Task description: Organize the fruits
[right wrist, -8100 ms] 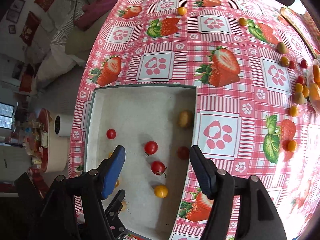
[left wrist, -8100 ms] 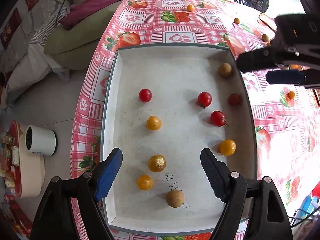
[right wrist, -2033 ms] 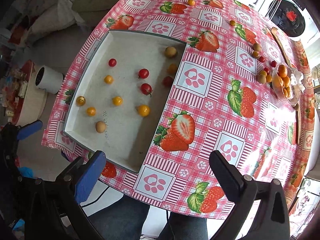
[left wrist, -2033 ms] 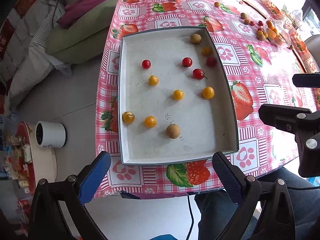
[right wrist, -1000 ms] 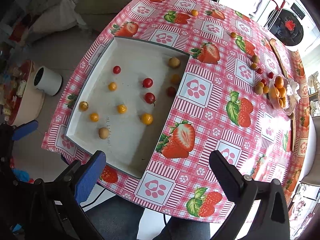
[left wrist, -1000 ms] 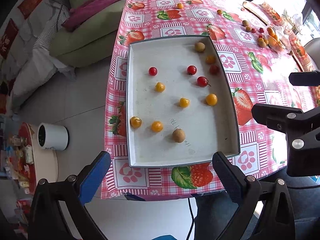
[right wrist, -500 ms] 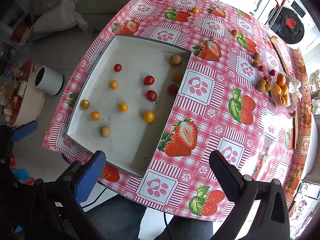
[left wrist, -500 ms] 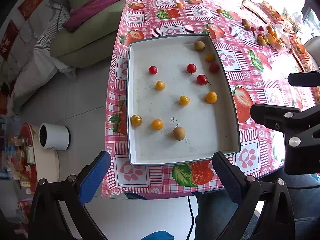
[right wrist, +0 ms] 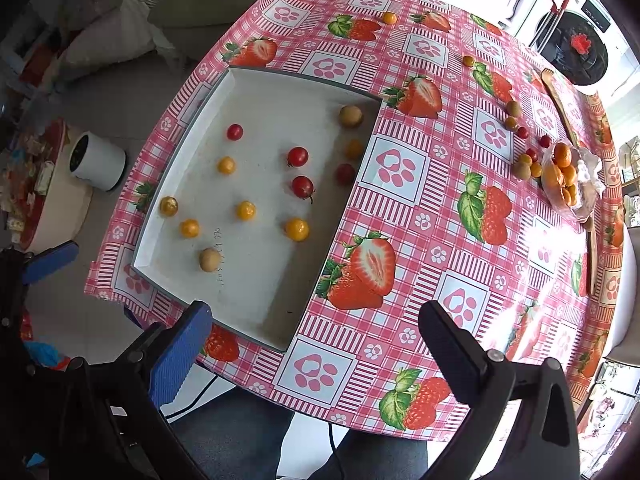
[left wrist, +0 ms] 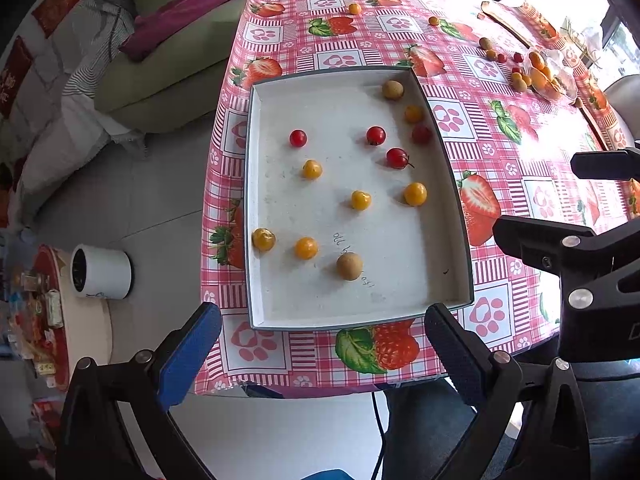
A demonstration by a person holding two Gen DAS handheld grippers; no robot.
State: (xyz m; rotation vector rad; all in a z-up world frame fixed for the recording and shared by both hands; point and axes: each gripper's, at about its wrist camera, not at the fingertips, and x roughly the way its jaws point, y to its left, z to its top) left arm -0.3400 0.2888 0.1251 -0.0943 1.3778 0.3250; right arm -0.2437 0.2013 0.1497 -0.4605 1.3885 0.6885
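Strawberry-print tablecloth [right wrist: 404,196] on table; white cup [left wrist: 101,272] on floor; green sofa [left wrist: 168,68] behind

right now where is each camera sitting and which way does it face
Left wrist: on the left gripper, held off the table's near edge, looking down across the tray; its open jaws and the right gripper's body show.
Right wrist: on the right gripper, further right, facing the tablecloth and fruit bag; open jaws and the person's legs show.
Shared: tray, brown fruit.

Pink strawberry-print tablecloth [left wrist: 500,152] (white tray [left wrist: 256,200])
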